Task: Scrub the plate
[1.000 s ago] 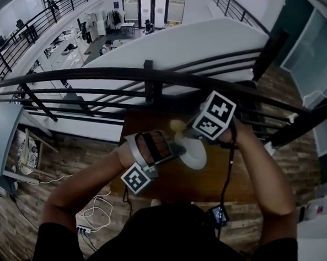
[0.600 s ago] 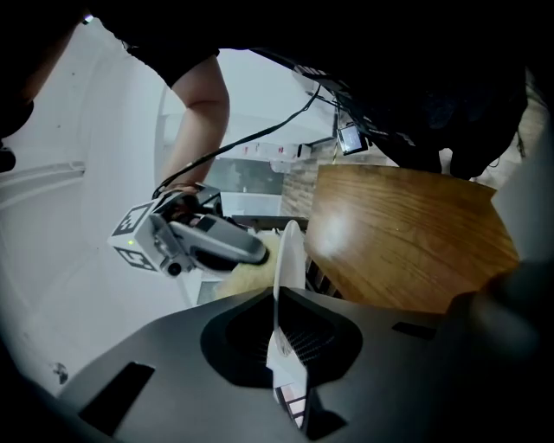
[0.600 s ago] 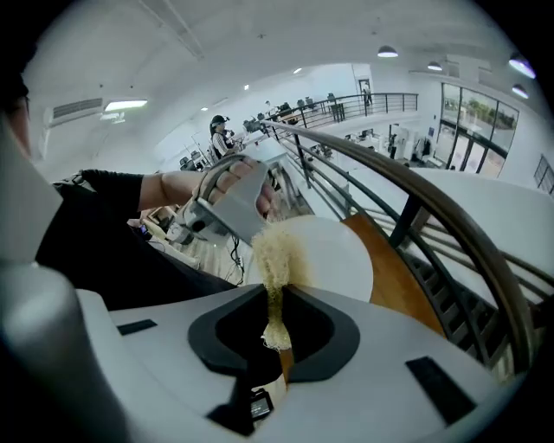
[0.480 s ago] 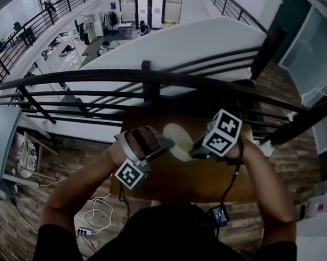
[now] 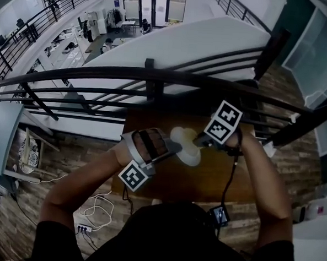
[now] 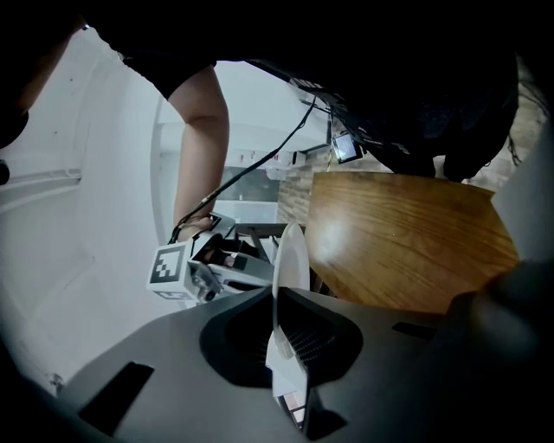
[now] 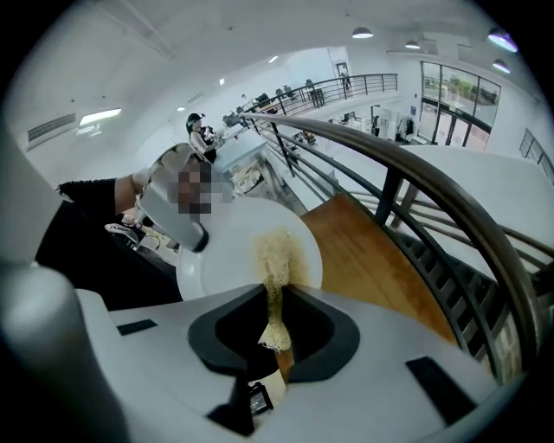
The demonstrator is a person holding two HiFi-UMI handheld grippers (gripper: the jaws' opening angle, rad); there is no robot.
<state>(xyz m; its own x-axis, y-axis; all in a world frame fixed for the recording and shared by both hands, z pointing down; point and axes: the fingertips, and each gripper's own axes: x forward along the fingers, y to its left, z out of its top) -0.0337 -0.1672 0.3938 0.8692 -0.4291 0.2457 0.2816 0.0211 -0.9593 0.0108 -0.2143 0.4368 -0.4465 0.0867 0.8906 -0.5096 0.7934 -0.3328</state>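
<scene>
A white plate point(image 5: 185, 147) is held off the table, and my left gripper point(image 5: 172, 147) is shut on its rim. In the left gripper view the plate point(image 6: 290, 258) shows edge-on between the jaws point(image 6: 279, 296). My right gripper point(image 5: 198, 139) is shut on a yellowish scrubbing sponge point(image 7: 277, 258), which presses on the plate's face point(image 7: 234, 260). The right gripper point(image 7: 275, 292) points steeply down at the plate. Its marker cube point(image 5: 225, 121) hides the sponge in the head view. The left gripper point(image 7: 173, 208) shows at the plate's far rim in the right gripper view.
A small wooden table point(image 5: 216, 174) lies under both hands. A dark metal railing point(image 5: 150, 77) runs close behind it, with a drop to a lower floor beyond. A cable point(image 5: 226, 180) hangs from the right gripper to a small device point(image 5: 220, 214) at the table's near edge.
My right gripper has come down and across onto the plate's face with the sponge, rolling a little. The left gripper has kept the plate in nearly the same place.
</scene>
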